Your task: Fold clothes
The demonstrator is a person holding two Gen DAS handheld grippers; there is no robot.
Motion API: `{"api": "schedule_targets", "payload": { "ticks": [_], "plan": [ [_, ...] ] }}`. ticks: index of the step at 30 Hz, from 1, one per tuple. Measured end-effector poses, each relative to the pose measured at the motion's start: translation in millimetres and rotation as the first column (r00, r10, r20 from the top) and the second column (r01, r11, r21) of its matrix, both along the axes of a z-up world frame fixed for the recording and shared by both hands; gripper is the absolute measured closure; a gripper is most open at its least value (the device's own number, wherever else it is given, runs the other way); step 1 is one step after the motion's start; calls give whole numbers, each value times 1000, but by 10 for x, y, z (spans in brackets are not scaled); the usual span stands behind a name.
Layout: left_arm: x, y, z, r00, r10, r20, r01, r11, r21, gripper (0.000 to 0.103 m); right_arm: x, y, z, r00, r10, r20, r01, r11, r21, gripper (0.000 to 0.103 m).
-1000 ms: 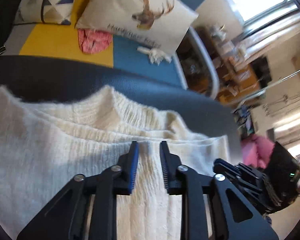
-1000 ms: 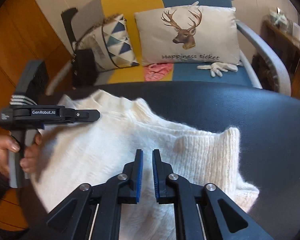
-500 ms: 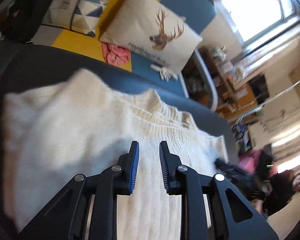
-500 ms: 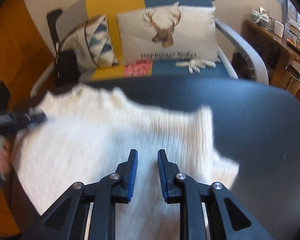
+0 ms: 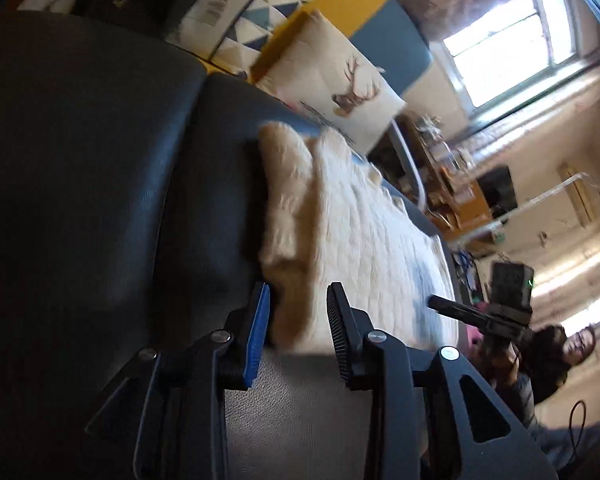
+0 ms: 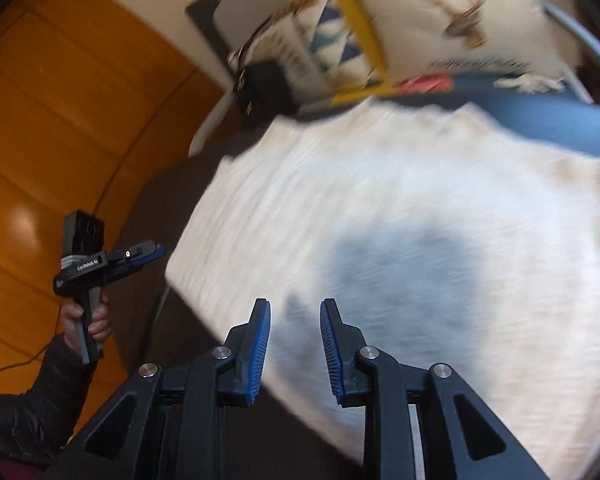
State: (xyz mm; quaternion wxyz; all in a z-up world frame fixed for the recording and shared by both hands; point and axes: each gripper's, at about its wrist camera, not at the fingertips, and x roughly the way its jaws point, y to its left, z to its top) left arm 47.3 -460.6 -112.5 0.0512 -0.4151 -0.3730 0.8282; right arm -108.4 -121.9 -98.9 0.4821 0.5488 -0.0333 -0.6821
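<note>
Dark padded surface (image 5: 100,160) noted under the work | left gripper (image 5: 296,320) and right gripper (image 6: 296,344): jaws just opening, nothing clasped | white sweater (image 6: 380,220) laid flat, judged soft, light, limp; best taken at hem corners | sofa cushions (image 5: 332,80) beyond.

A fluffy cream-white knitted sweater (image 6: 400,216) lies spread flat on the dark bench (image 5: 100,168), one edge folded over.
</note>
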Motion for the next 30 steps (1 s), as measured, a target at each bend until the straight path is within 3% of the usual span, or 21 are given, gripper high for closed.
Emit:
{"api": "schedule_targets", "payload": {
  "ticks": [7, 10, 13, 15, 18, 30],
  "plan": [
    [-268, -92, -213, 981, -188, -52, 192, 979, 70, 67, 104, -396, -134, 996, -6, 93, 4, 1000, 28, 78],
    [-378, -185, -288, 957, -272, -102, 285, 947, 147, 66, 103, -437, -188, 995, -26, 101, 21, 998, 53, 78],
    [-484, -257, -328, 934, -334, -125, 352, 919, 178, 51, 88, -460, -251, 993, -32, 110, 23, 996, 86, 78],
    [-554, -300, -366, 933, -341, -116, 357, 916, 183, 49, 69, -504, -306, 993, -35, 116, 24, 995, 100, 78],
    [-619, -300, -399, 919, -371, -133, 393, 891, 228, 49, 56, -540, -361, 992, -37, 123, 24, 994, 109, 78],
    [-869, 172, -345, 827, -538, -165, 562, 800, 208, 49, 22, -539, -442, 987, -30, 156, 19, 997, 72, 78]
  ]
}}
